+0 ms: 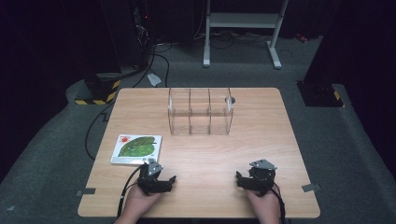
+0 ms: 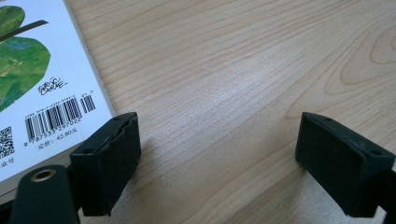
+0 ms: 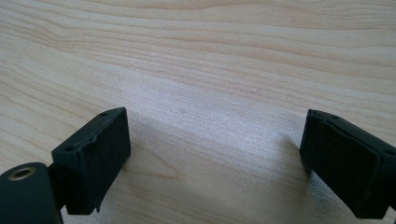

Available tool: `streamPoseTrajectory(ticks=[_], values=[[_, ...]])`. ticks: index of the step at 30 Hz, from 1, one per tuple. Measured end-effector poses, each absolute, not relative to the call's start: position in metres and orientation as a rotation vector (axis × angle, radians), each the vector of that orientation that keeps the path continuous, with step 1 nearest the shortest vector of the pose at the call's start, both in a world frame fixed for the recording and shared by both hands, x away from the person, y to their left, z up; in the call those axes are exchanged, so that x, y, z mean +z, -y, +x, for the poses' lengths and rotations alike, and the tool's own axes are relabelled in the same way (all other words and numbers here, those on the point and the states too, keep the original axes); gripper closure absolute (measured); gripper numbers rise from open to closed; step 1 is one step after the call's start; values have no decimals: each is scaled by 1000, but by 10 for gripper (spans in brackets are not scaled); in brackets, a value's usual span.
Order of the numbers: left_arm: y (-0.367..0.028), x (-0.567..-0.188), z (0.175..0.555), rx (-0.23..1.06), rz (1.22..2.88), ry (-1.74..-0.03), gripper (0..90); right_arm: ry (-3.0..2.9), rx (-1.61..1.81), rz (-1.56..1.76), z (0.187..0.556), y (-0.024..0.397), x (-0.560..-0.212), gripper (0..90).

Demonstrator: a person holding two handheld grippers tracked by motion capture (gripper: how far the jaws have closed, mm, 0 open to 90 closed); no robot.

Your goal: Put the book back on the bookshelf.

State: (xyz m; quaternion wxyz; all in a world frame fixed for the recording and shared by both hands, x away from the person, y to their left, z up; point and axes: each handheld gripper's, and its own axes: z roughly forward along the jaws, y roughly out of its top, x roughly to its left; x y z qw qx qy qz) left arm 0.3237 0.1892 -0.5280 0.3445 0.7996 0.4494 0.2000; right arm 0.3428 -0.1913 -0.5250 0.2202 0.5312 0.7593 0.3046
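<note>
The left gripper [image 1: 164, 179] rests low on the wooden table [image 1: 261, 149] with its jaws spread wide and nothing between them, just beside the near corner of the book [image 1: 137, 149], which lies flat on the table's left side. The right gripper [image 1: 243, 179] sits well apart to the right, its jaws likewise spread over bare wood.

book [image 1: 137, 150] by left gripper [image 1: 163, 183] | right gripper [image 1: 243, 180] apart | clear rack [image 1: 200, 111] (three compartments) mid-table
</note>
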Motion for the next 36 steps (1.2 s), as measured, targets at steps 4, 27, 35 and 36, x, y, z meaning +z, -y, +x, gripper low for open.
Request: streamPoseTrajectory(ticks=[4, 27, 35, 36], values=[[-189, -528, 324, 518, 2078, -1165, 142, -2103, 842, 1461, 343, 192, -525, 83], [-197, -521, 323, 488, 2057, -1142, 152, -2133, 857, 1434, 343, 193, -525, 82], [-207, -512, 321, 514, 2011, -1154, 155, -2132, 857, 1433, 343, 193, -525, 83], [-209, -512, 322, 520, 2011, -1153, 155, -2132, 857, 1433, 343, 193, -525, 83]])
